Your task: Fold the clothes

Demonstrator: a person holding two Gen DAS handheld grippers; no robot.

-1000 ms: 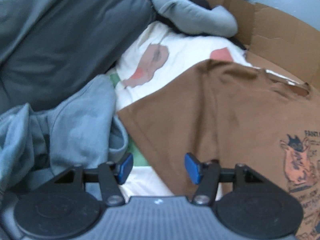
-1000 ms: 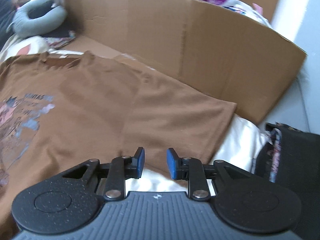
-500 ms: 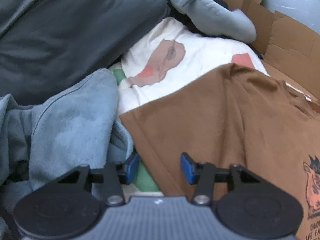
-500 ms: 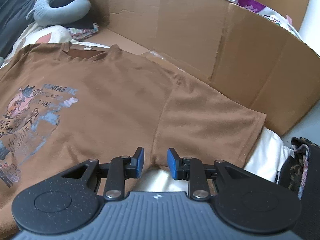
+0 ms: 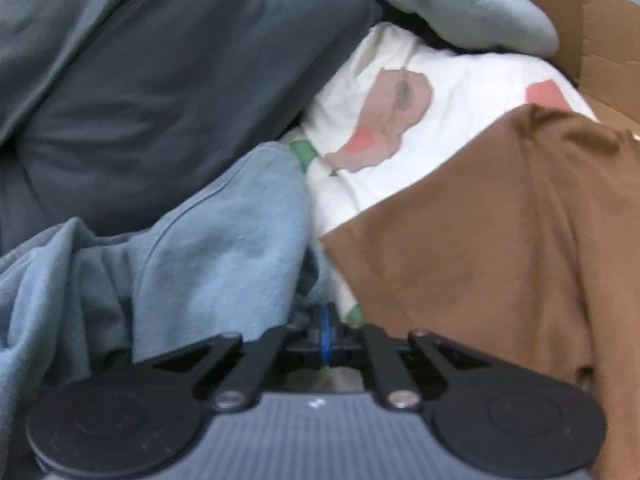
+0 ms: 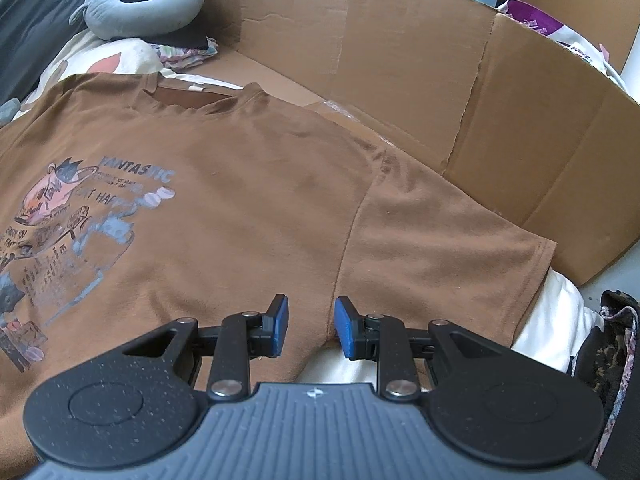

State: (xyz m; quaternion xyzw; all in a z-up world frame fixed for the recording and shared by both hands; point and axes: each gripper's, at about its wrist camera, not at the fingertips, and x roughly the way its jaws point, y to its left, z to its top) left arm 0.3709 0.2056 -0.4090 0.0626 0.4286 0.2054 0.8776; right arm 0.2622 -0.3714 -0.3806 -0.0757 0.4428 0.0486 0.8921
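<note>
A brown T-shirt [image 6: 240,184] with a cartoon print lies flat, face up, on a white bedsheet [image 6: 552,320]. My right gripper [image 6: 310,328] is open, its blue pads [image 6: 280,320] straddling the shirt's lower edge where the sleeve seam meets the body. In the left wrist view the shirt's other sleeve [image 5: 460,248] spreads to the right. My left gripper [image 5: 325,332] is shut, pads pressed together just left of that sleeve's hem and beside a light blue garment [image 5: 224,256]. Whether any cloth is pinched between the pads does not show.
A dark grey blanket [image 5: 152,80] is piled at the upper left. A grey neck pillow [image 6: 140,12] lies beyond the collar. A cardboard wall [image 6: 440,80] runs along the far side. A dark patterned bag [image 6: 612,344] sits at the right edge.
My left gripper has gone from open to shut and moved in toward the sleeve hem by the blue garment. The right gripper has pulled back, showing more of the shirt, and stays open.
</note>
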